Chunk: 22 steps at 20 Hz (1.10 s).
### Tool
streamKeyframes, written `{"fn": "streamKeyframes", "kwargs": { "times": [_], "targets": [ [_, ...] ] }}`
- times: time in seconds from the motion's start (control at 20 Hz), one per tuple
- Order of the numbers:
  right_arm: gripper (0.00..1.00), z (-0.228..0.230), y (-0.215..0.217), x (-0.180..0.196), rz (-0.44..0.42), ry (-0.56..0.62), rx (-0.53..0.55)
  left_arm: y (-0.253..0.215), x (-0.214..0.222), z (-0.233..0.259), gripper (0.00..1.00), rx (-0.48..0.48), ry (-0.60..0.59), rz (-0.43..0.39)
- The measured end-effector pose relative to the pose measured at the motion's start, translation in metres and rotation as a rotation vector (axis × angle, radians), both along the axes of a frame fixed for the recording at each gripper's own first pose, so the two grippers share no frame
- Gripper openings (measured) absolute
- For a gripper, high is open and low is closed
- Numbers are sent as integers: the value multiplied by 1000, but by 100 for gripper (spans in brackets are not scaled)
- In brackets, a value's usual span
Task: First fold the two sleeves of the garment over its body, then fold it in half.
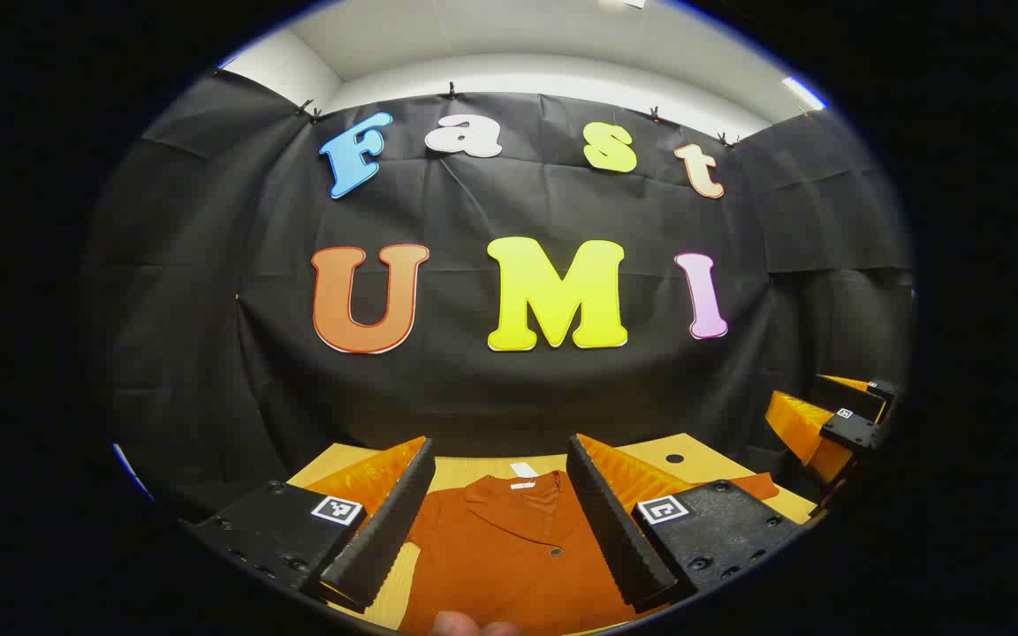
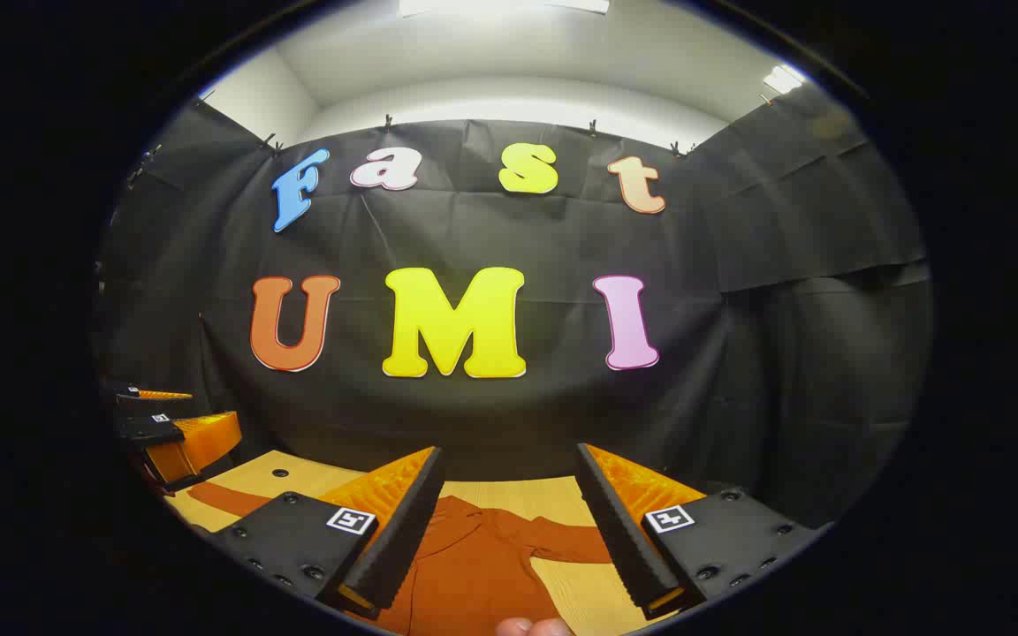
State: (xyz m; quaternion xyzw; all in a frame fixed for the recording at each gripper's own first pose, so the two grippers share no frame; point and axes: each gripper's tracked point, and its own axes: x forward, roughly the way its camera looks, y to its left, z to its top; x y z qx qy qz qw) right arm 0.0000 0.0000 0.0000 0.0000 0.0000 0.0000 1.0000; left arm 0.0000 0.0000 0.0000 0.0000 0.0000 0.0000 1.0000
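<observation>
Rust fabric garment flat on wooden table; both ridged tools gape.

The shirt lies flat on the table, collar toward the booth wall behind, one sleeve stretched sideways.
</observation>
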Motion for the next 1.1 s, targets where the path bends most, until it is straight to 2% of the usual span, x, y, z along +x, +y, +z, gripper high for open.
{"fn": "streamKeyframes", "kwargs": {
  "times": [1.1],
  "targets": [
    [94,-5,-5,11,18,20,8,-1,6,5,97,16,-16,8]
  ]
}}
